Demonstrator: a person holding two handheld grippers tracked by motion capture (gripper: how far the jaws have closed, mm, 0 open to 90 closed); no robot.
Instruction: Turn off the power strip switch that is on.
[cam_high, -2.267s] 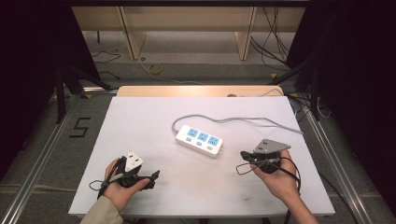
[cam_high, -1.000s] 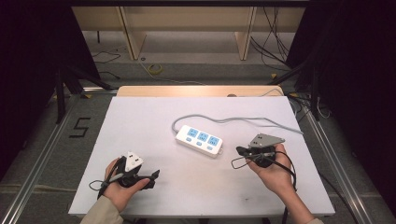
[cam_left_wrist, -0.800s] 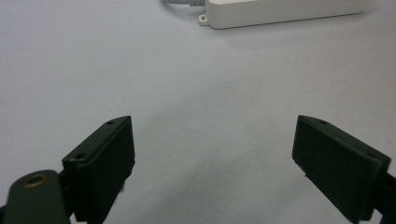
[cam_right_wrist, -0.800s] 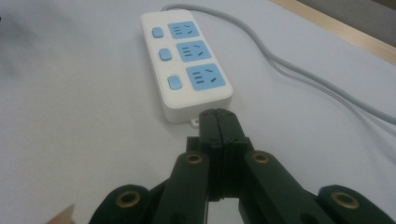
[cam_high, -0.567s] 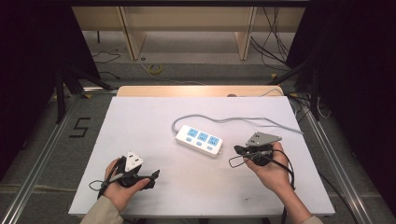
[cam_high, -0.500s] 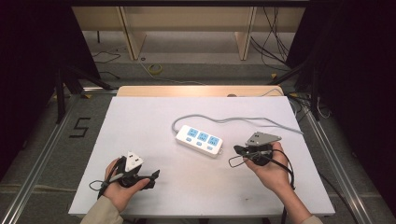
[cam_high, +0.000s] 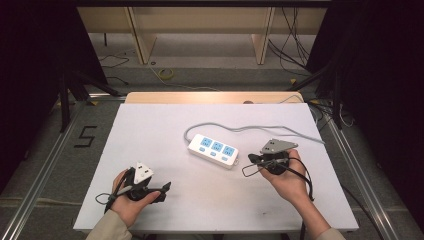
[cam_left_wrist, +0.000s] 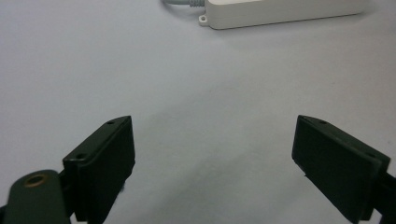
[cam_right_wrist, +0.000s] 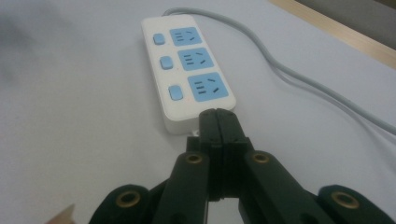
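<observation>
White power strip (cam_high: 214, 150) has three blue sockets.

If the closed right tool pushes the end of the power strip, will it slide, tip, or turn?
The power strip lies flat and low, so it probably slides rather than tips. Pushed at one end by the right tool, it may turn. Its grey cable looks loose and curved, so it should bend and trail with slight drag.

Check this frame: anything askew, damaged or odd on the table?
Nothing stands out. The power strip lies flat and intact, angled on the table, its cable trailing right. The right gripper is shut beside it, the left gripper open.
</observation>
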